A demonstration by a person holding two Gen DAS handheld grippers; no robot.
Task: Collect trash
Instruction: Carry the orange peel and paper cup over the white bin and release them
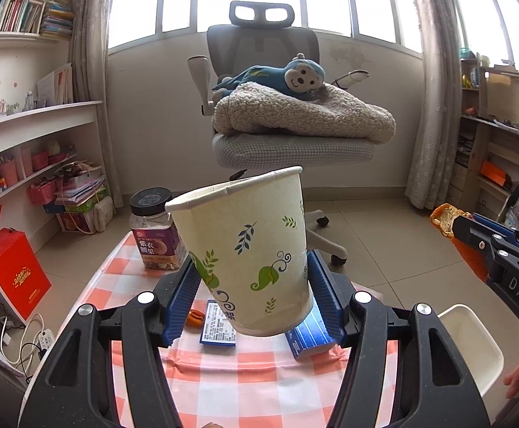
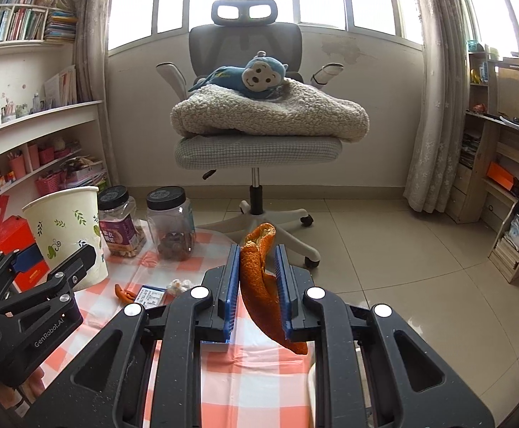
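Observation:
My left gripper [image 1: 255,278] is shut on a white paper cup [image 1: 248,246] with a green leaf print and holds it tilted above the checked table [image 1: 252,385]. The cup also shows at the left of the right wrist view [image 2: 68,228]. My right gripper [image 2: 257,278] is shut on a long piece of orange peel [image 2: 259,281] and holds it above the table's right side. The peel and right gripper also show at the right edge of the left wrist view [image 1: 444,219]. Another small orange peel piece [image 2: 122,293] lies on the cloth.
Two black-lidded jars [image 2: 120,224] [image 2: 172,224] stand at the table's far side. A blue-white packet [image 1: 218,324] and a blue box [image 1: 309,335] lie on the cloth. A crumpled wrapper [image 2: 177,285] lies near them. An office chair [image 2: 255,142] stands beyond. A white stool [image 1: 469,342] is at the right.

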